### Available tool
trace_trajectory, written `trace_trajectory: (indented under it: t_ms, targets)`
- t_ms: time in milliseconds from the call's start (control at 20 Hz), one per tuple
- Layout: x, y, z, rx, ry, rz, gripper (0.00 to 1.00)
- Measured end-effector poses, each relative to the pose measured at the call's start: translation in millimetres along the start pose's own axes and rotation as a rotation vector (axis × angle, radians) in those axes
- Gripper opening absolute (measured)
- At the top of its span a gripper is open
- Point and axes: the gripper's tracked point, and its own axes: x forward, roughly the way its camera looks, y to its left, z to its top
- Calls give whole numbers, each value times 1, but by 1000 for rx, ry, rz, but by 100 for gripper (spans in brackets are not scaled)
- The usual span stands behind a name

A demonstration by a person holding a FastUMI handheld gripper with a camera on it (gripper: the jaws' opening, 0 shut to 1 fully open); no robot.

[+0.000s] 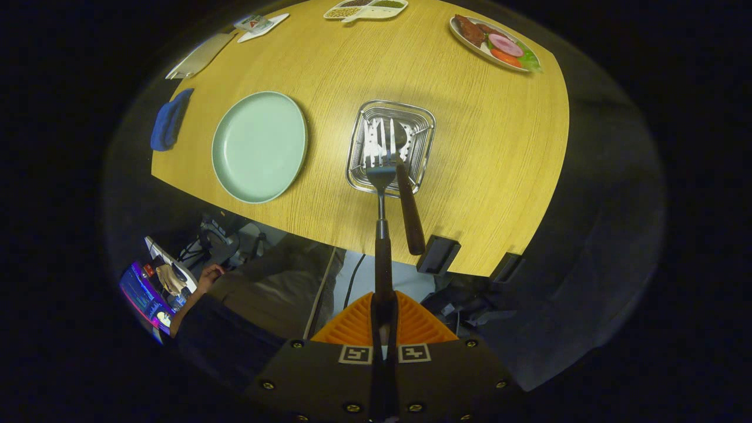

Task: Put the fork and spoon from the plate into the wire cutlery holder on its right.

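Orange ribbed fingers of the tool are pressed together on the dark handle of the fork, clamped on it from both sides. The fork runs straight ahead from the fingertips toward 12 o'clock, and its tines hang over the near part of the wire cutlery holder, pointing down into it.

Inside the holder the spoon already stands, bowl down among the wires, with its brown handle leaning out over the near rim toward 5 o'clock, just beside the fork's shaft on its right. Whether the two touch cannot be told.

At 9 o'clock from the holder lies the pale green plate, with nothing on it, near the holder but apart from it. Both sit on the wooden counter.

Further off, at 10 o'clock from the plate, a blue cloth lies at the counter's rim. At the far side of the counter, toward 1 o'clock from the holder, a white dish of food is set, and at 12 o'clock a divided tray holds grains.

Below the counter's near rim, at 8 o'clock from the tool, a person's hand shows.
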Motion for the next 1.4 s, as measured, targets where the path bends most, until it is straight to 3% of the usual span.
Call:
trace_trajectory:
  t_ms: [800, 1000, 1200, 1400]
  targets:
    - [19, -6, 25, -26, 225, -79, 2]
    - [14, 2, 25, -22, 286, -51, 2]
    - [5, -3, 42, -15, 251, -83, 3]
    - [2, 0, 49, -3, 223, -68, 11]
